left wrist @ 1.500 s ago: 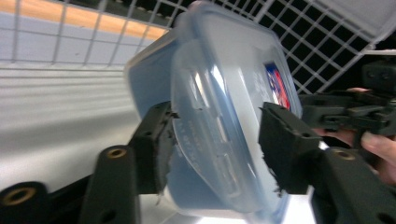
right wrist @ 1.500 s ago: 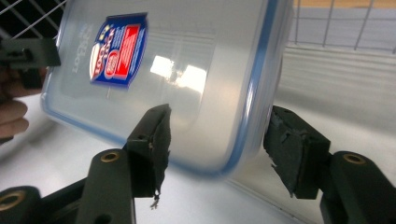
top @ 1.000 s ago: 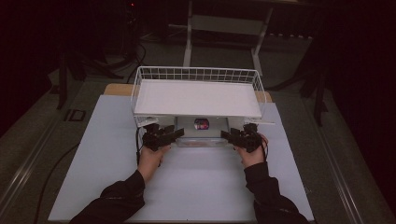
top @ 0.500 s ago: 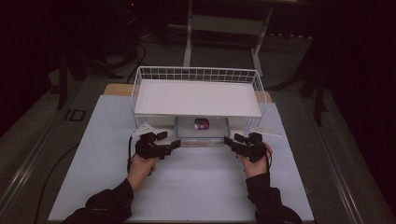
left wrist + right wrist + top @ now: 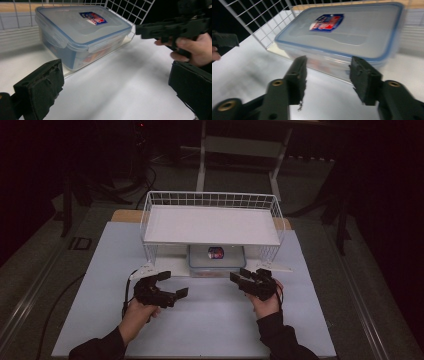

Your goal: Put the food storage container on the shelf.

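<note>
A clear plastic container (image 5: 216, 259) with a blue-rimmed lid and a red and blue label sits on the table under the white wire shelf (image 5: 210, 225). My left gripper (image 5: 172, 285) hovers in front of the shelf's left foot, jaws wide apart and empty. In the left gripper view this gripper (image 5: 115, 90) faces the container (image 5: 82, 32) at an angle, a short way off. My right gripper (image 5: 241, 276) is held in front of the container's right side. Its jaws stand open, and in the right gripper view this gripper (image 5: 328, 75) has the container (image 5: 352, 35) just beyond its tips, untouched.
The shelf has wire side walls and flat white feet (image 5: 150, 268) on the pale table top (image 5: 210, 325). A wooden board edge (image 5: 125, 215) shows behind the shelf. In the left gripper view, the other hand and its gripper (image 5: 175, 27) are at upper right. Dark floor and a stand lie beyond.
Both grippers have drawn back from the shelf's front edge toward the person and dropped a little lower over the table. The container has not moved.
</note>
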Demonstrator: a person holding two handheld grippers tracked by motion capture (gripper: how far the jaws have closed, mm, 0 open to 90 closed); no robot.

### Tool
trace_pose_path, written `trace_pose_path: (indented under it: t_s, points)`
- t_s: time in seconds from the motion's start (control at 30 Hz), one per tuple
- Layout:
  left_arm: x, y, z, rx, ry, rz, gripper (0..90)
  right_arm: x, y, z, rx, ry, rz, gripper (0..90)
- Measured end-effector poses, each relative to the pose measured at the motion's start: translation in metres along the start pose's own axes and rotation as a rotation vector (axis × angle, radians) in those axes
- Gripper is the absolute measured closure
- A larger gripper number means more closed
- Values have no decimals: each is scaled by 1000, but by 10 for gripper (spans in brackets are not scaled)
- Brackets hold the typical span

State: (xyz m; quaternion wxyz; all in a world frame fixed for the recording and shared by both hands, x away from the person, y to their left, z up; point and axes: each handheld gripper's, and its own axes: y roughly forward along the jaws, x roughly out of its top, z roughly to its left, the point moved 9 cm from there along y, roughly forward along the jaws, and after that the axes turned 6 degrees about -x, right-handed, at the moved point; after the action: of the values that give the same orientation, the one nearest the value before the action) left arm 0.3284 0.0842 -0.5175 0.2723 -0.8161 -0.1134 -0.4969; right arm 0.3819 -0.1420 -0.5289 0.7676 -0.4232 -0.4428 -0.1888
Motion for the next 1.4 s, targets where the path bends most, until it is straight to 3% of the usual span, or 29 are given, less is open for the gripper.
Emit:
trace_pose_path:
  t_s: [0.03,0.1,0.13,0.27,0.53,0.7,0.9,0.93,1.2,1.4]
  points:
    - [-2,-3,-1,2,3,6,0,-1,1,3,13,-10,6,585]
    - [-2,-3,-1,2,3,6,0,-2,3,6,28,-25,12,639]
    - [-10,-8,-5,-2,21,25,0,-4,8,12,43,-49,35,759]
    - [-20,-10,-2,7,5,30,0,-11,19,20,25,-99,82,890]
    - [-35,-7,2,17,25,52,0,-12,44,27,6,-133,109,898]
    - [-34,-10,-1,19,48,31,0,-10,56,29,-7,-145,109,899]
    - [-34,-11,1,27,48,20,0,-4,65,28,-25,-130,87,899]
    - [-34,-10,0,31,66,21,0,-2,69,25,-33,-114,86,899]
    - [-32,-10,-4,22,83,7,0,4,80,16,-51,-80,86,899]
    - [-31,-10,-3,26,78,4,0,3,88,21,-50,-91,88,899]
